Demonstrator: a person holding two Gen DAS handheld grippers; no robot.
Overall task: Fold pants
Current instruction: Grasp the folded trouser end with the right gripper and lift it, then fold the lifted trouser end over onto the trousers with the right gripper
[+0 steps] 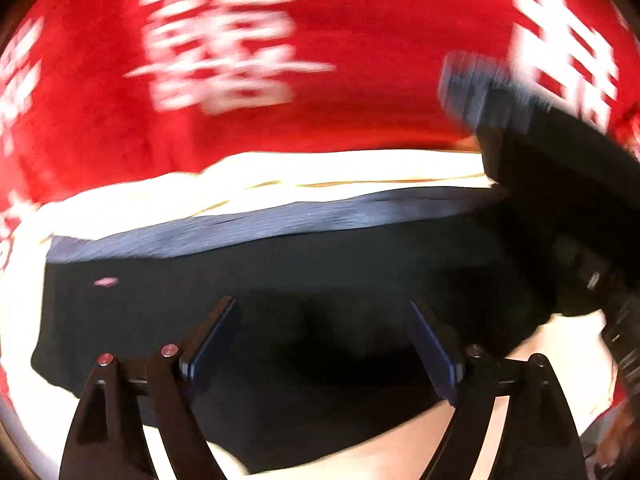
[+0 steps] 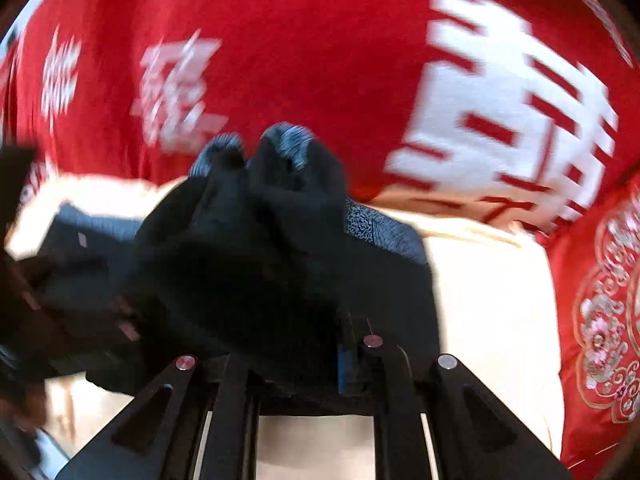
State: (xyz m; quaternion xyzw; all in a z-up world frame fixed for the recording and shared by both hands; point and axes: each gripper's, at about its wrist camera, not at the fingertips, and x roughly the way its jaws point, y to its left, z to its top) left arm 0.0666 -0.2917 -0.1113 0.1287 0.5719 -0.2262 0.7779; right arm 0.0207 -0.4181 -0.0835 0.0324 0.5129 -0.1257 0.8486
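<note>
Red bedding (image 1: 360, 40) backs the cream bed (image 2: 492, 300); right gripper (image 2: 304, 360) pinches lifted pants (image 2: 248, 240) for folding, left gripper (image 1: 324, 344) spread above them.

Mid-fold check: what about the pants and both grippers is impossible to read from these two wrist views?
- Right wrist: right gripper fingertips buried under bunched pants; grip point hidden.
- Left wrist: left gripper stands open over the pants; contact unclear in dark fabric.
- Both views: motion blur smears the red cloth lettering.
- Left wrist: pants' near edge cut off by the gripper frame.
</note>
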